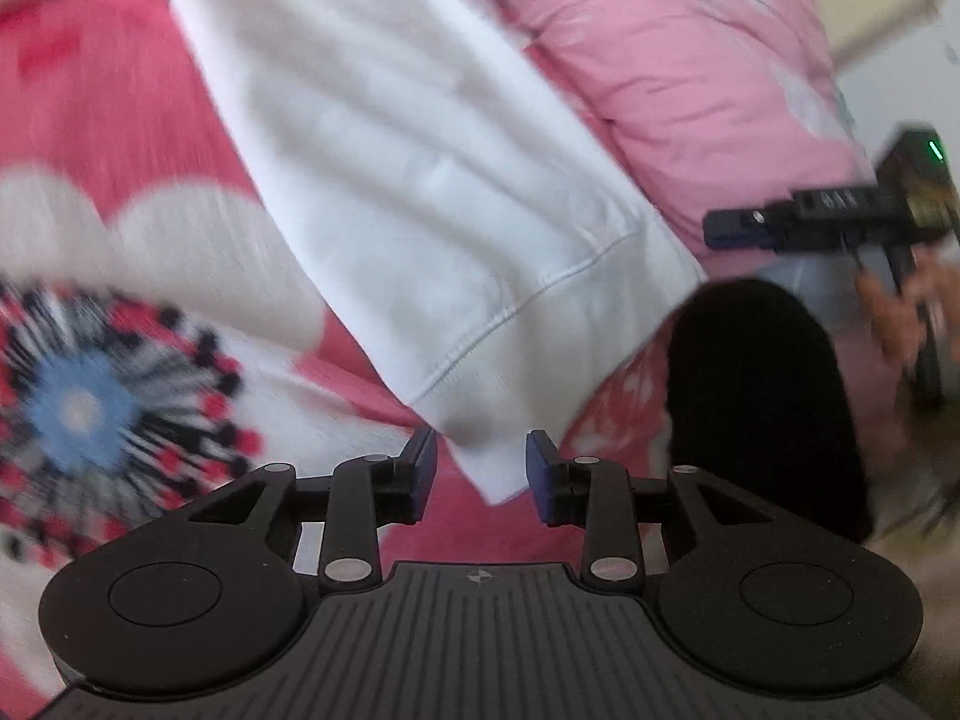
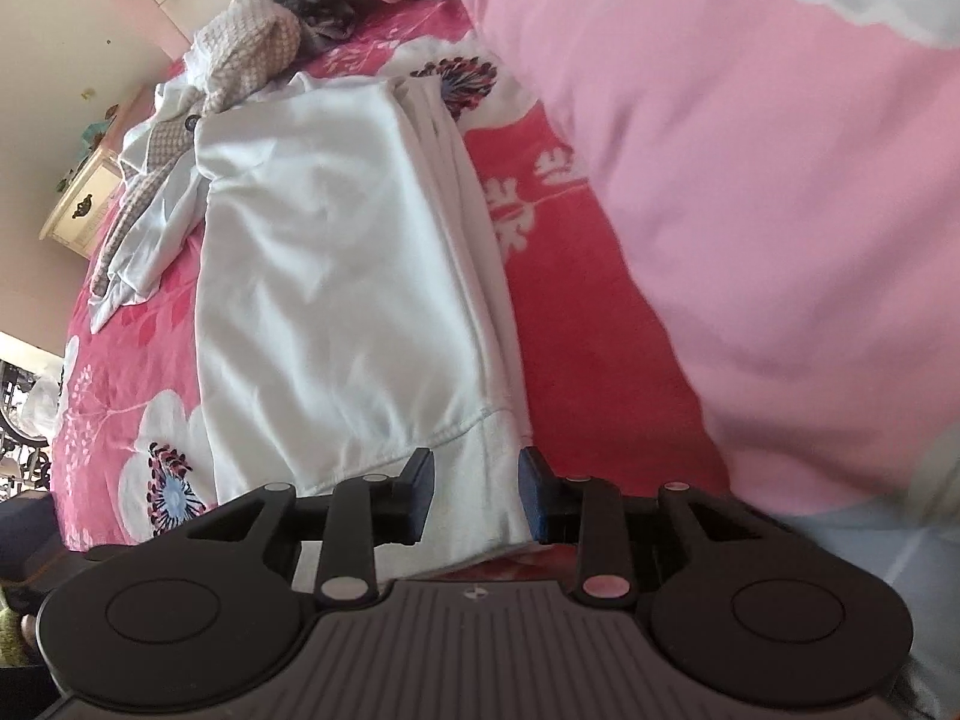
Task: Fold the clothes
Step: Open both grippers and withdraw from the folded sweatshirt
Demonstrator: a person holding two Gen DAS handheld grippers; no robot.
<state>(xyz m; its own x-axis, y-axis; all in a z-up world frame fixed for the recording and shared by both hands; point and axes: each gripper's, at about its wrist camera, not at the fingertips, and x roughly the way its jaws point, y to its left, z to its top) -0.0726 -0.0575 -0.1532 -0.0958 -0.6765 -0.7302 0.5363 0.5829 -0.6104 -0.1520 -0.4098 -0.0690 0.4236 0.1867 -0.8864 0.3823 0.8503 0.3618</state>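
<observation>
While the white sweatshirt (image 2: 336, 276) is lying folded on the red bedspread (image 2: 576, 312), its long side is running straight away from your right gripper (image 2: 475, 495); both grippers are standing partly open, gripping nothing. Your left gripper (image 1: 480, 477) is hovering at the hem corner.

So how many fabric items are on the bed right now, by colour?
White: 1, the folded garment.
Pink: 1, the quilt.
Checked beige: 1, crumpled garment.
Pale blue-white: 1, crumpled garment.
Grey patterned: 1, crumpled piece, too blurred to identify.
Total: 5, all lying on the red floral sheet.
</observation>
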